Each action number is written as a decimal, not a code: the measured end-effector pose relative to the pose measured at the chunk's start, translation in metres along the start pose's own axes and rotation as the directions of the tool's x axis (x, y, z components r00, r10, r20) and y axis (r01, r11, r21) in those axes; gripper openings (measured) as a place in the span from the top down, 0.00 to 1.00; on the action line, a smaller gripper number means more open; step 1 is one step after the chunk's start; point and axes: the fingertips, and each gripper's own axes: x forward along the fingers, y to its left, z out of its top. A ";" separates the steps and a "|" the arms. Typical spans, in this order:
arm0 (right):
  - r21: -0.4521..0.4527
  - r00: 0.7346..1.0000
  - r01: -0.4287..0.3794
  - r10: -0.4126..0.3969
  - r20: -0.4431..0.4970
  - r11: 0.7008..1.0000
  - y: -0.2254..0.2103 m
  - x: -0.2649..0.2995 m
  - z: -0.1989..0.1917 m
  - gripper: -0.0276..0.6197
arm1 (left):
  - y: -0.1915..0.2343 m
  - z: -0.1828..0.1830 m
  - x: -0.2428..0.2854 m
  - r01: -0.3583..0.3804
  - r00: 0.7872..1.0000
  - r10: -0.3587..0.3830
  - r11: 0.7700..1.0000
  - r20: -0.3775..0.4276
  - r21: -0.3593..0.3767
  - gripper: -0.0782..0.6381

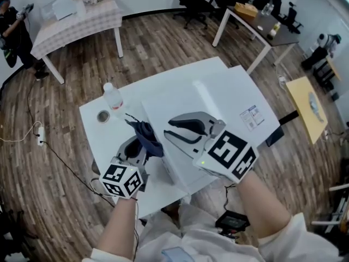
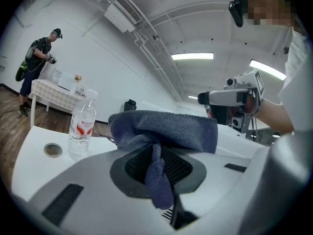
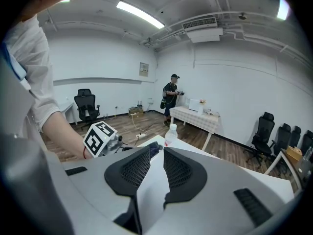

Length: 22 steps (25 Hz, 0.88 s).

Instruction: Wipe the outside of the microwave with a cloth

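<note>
While the left gripper (image 1: 139, 144) clamps the dark-blue cloth (image 1: 147, 134) just left of centre, press it flat on the white microwave (image 1: 218, 100) at centre, keeping the empty, slightly parted right gripper (image 1: 171, 129) clear.

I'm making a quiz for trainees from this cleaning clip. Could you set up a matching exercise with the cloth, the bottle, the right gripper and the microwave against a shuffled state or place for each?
Things:
1. cloth
2. bottle
3. right gripper
4. microwave

States:
A. jaws apart, nothing between them
B. white, with a label on top
C. pinched in the left gripper
D. clear, standing on the table

Pairs: 1-C, 2-D, 3-A, 4-B
</note>
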 end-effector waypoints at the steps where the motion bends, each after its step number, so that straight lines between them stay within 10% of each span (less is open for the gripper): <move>1: 0.002 1.000 0.001 -0.001 0.000 1.000 0.000 -0.001 -0.001 0.80 | -0.006 0.000 -0.003 0.011 1.000 -0.011 1.000 0.006 0.005 0.83; 14: -0.009 0.999 -0.020 0.021 0.046 1.000 -0.007 -0.023 0.000 0.80 | -0.089 0.041 -0.038 0.082 0.993 -0.083 0.996 0.086 0.014 0.82; 22: -0.045 0.992 -0.048 0.053 0.116 0.998 -0.015 -0.066 0.008 0.73 | -0.124 0.051 -0.006 0.117 0.972 -0.051 0.951 -0.228 0.287 0.82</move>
